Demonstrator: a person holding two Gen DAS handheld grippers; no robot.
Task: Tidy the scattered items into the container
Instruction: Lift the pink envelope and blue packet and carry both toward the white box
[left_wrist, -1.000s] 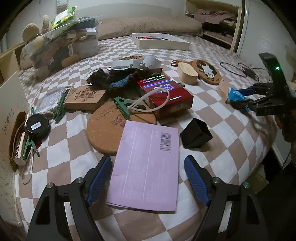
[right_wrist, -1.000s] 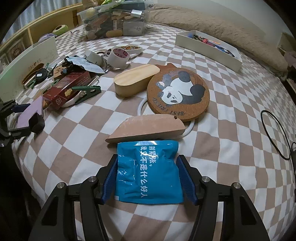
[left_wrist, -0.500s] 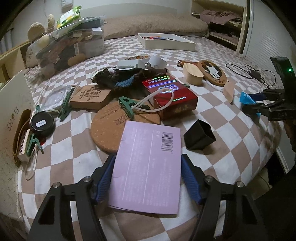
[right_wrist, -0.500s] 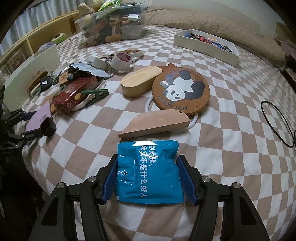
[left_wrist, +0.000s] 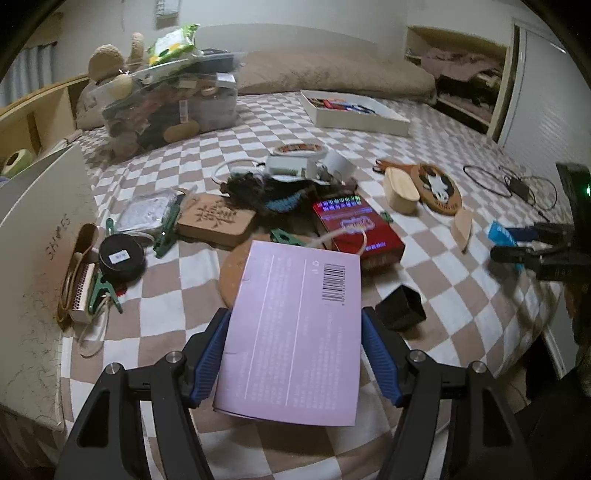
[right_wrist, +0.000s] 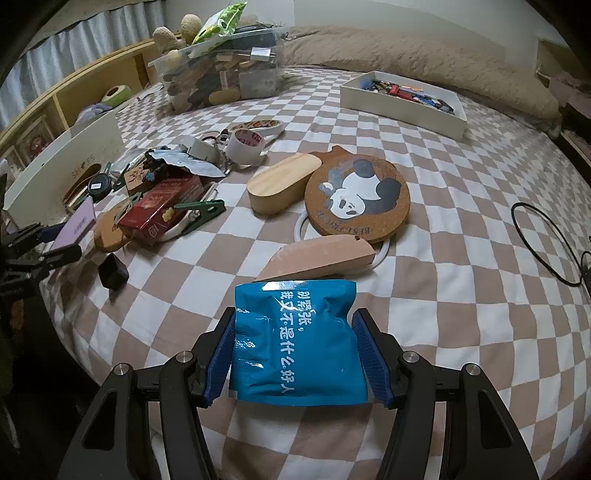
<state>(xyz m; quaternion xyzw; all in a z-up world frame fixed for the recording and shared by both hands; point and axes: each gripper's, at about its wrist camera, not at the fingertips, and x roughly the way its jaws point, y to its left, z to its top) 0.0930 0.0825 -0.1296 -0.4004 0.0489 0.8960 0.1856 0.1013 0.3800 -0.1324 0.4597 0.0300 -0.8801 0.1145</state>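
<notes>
- The left gripper (left_wrist: 295, 354) has its 2 blue pads pressed on the side edges of a lilac card (left_wrist: 295, 332), jaws part open to the card's width; they had just been closing on it.
- The card is tilted up off the checked bedspread (left_wrist: 166, 332), its far edge over a round cork mat (left_wrist: 232, 273).
- The right gripper (right_wrist: 297, 358) is clamped part open on a blue packet (right_wrist: 299, 343), one pad at each side edge, the packet clear of the bedspread.
- Taking the red box (left_wrist: 356, 229) as landmark: a green clip (left_wrist: 284, 236) and a white cord lie at its near left corner, the cork mat is just in front of it, and a small black cup (left_wrist: 400, 308) lies tipped nearer the camera to its right.
- Left of the red box sit a carved cork square (left_wrist: 216, 219), a black round tin (left_wrist: 120, 254) and a white shoebox lid (left_wrist: 40, 236) standing on edge.
- Right of the red box lie a wooden oval box (right_wrist: 282, 188) touching a panda mat (right_wrist: 358, 194), with a pink wedge (right_wrist: 321, 258) nearer the packet.
- Behind the red box are tape rolls (right_wrist: 245, 142), then a clear bin (right_wrist: 221, 77) piled full, and well apart to its right a shallow white tray (right_wrist: 402, 107) with small items in it.
- A black cable (right_wrist: 543, 243) lies far right of the panda mat.
</notes>
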